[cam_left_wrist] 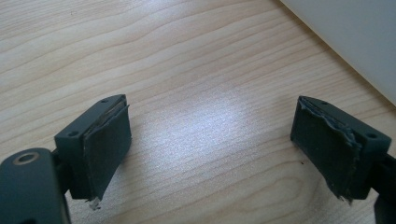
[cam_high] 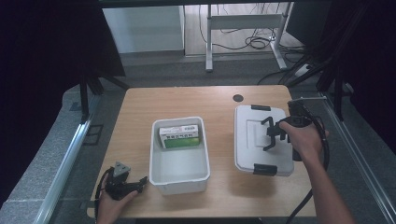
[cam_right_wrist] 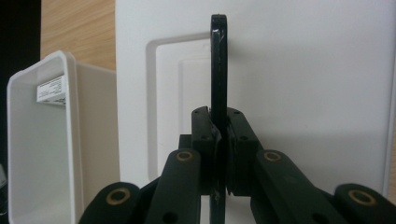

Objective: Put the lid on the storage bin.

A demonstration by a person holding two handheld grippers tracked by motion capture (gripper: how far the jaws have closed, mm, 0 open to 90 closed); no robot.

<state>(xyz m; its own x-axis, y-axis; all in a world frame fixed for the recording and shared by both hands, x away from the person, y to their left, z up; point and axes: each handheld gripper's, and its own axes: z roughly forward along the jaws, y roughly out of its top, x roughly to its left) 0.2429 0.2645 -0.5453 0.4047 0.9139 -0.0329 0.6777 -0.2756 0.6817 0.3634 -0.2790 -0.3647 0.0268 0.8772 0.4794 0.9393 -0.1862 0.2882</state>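
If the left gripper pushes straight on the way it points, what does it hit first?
Probably the white bin: the left gripper, jaws open over bare table, points toward the bin's near wall, seen at that view's top right. Depth is unclear.

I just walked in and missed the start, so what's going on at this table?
A person is working with a two-jaw gripper in each hand. The right gripper has its jaws shut on the black handle of a grey lid lying on the table's right side. An open white bin stands beside it, with a green and white box inside at its far end. The left gripper rests near the front left edge, jaws open over bare wood.
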